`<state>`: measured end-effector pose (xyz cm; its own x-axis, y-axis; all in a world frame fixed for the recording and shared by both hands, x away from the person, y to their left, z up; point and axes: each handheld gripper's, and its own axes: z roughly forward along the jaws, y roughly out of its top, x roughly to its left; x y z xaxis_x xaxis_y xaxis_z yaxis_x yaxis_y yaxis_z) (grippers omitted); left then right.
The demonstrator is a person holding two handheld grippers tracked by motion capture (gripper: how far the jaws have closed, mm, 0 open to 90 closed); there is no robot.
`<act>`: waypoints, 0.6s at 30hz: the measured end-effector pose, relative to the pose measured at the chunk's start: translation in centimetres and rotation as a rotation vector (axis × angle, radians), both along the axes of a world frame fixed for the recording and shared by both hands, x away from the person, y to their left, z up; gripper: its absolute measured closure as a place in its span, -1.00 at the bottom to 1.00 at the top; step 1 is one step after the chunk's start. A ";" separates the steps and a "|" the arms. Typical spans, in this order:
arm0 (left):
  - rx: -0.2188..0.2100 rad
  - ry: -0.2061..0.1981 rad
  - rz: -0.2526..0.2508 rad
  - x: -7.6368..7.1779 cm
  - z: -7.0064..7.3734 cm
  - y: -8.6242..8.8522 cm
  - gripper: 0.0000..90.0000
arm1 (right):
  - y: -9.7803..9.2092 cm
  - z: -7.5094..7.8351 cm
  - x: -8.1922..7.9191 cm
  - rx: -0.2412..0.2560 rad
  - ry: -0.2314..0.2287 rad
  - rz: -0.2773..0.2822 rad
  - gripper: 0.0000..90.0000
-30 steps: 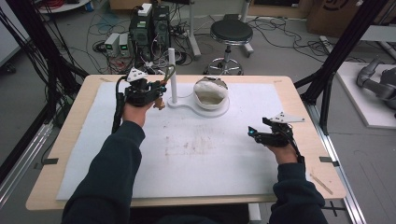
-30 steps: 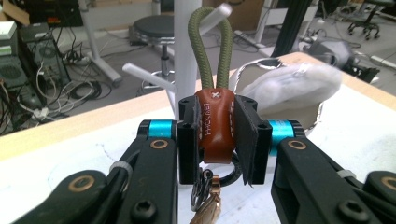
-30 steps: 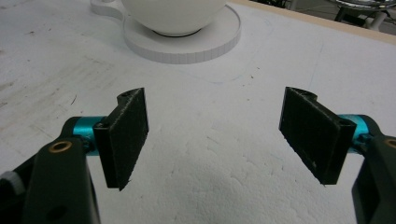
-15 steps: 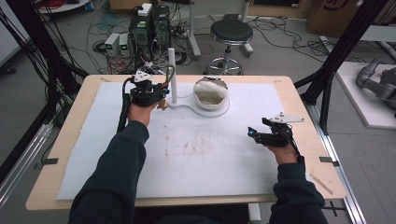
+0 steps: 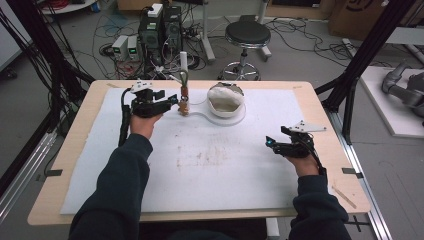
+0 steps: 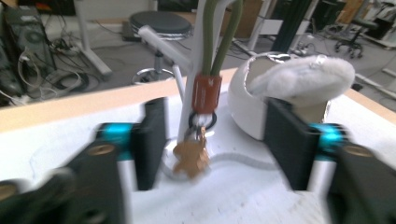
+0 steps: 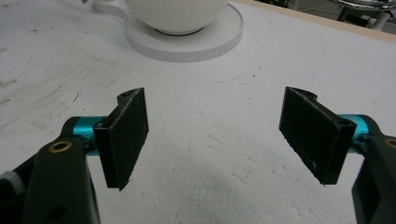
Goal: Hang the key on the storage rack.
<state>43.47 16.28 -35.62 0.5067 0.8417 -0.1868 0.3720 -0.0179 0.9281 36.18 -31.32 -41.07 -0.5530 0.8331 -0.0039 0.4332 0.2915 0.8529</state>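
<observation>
A keychain hangs from a hook on a white post (image 5: 183, 64): a green cord loop (image 6: 219, 32), a red-brown sleeve (image 6: 206, 92), a black ring and a tan bear-shaped charm (image 6: 189, 159), which also shows in the high view (image 5: 184, 106). My left gripper (image 5: 171, 103) is open just left of the charm. In the left gripper view the charm hangs between and slightly beyond the spread black jaws (image 6: 215, 140), touching neither. My right gripper (image 5: 272, 143) rests open at the right of the white board, and nothing lies between its jaws (image 7: 212, 135).
A white bowl (image 5: 226, 100) with a fluffy white cloth (image 6: 303, 77) stands on a round white base (image 7: 187, 39) right of the post. A white foam board (image 5: 210, 165) covers the wooden table (image 5: 330, 125). Cables, computers and a stool sit beyond the far edge.
My left hand has shifted slightly beside the post, and its view is blurred by motion. The right gripper has held still.
</observation>
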 end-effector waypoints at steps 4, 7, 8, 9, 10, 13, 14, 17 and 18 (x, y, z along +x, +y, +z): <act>-0.038 -0.007 0.010 -0.7 -0.9 1.4 -0.44 | 0.1 0.0 0.0 -0.004 -0.005 0.008 -0.46; -0.077 -0.029 -0.010 -1.5 -1.2 2.7 -0.59 | 0.3 0.0 0.0 -0.005 -0.010 0.019 -0.47; -0.081 -0.040 -0.020 -1.8 -1.3 3.1 -0.59 | 0.3 0.0 0.0 -0.005 -0.010 0.019 -0.47; -0.069 -0.054 -0.024 -2.2 -1.3 3.4 -0.59 | 0.3 0.0 0.0 -0.003 -0.007 0.023 -0.47; -0.062 -0.069 -0.032 -2.6 -1.4 3.7 -0.58 | 0.3 0.0 0.0 -0.003 -0.009 0.026 -0.47; -0.066 -0.126 -0.058 -3.9 -1.6 4.6 -0.58 | 0.5 -0.1 0.0 0.000 -0.007 0.037 -0.50; -0.074 -0.131 -0.067 -4.4 -1.8 4.8 -0.57 | 0.5 -0.1 0.0 0.001 -0.007 0.042 -0.51; -0.064 -0.146 -0.079 -5.9 -2.5 5.4 -0.58 | 0.6 -0.2 0.0 0.001 -0.012 0.056 -0.51; -0.060 -0.146 -0.063 -6.4 -2.7 5.5 -0.60 | 0.7 -0.2 0.1 0.002 -0.011 0.061 -0.51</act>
